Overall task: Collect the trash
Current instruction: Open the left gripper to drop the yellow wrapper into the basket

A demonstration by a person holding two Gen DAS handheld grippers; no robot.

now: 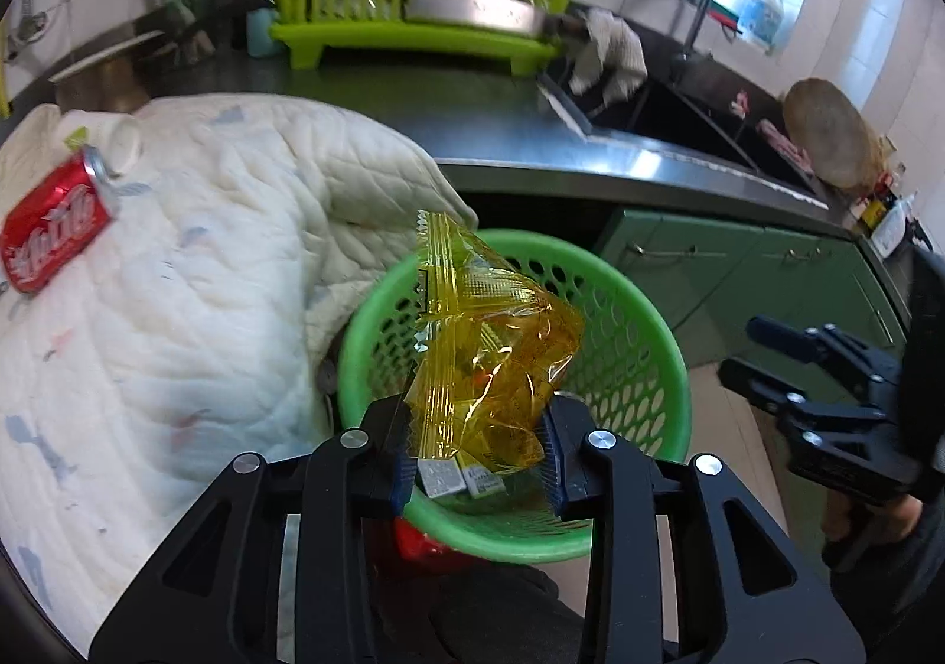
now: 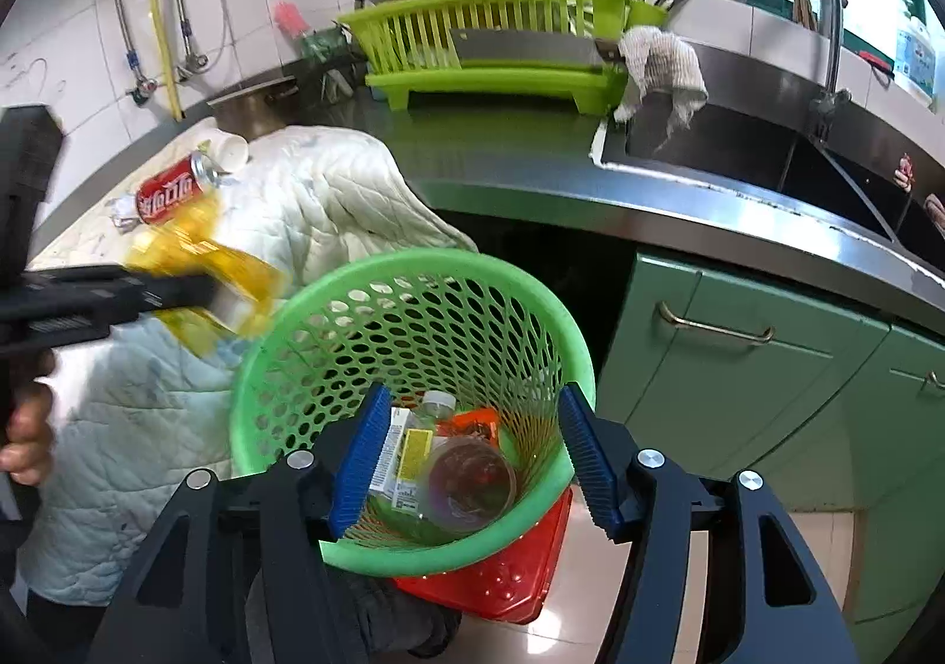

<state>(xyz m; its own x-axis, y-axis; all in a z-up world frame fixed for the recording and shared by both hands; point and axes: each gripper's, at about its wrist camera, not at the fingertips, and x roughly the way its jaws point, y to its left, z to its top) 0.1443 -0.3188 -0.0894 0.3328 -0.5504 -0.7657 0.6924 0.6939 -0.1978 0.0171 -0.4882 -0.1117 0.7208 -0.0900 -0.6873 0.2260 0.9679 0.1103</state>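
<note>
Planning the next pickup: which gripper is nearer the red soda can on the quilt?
Left. The left gripper, shut on the yellow wrapper, sits beside the quilt bearing the red can; the right gripper hangs over the green basket, farther off.

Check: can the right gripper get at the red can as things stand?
Probably yes. The right gripper is open and empty above the basket; the can lies exposed on the cloth. But the left gripper, holding the wrapper, crosses the direct path.

Left tool (image 1: 478,457) clamped on held item, pointing forward-down; right tool (image 2: 475,457) spread wide, nothing between pads.
</note>
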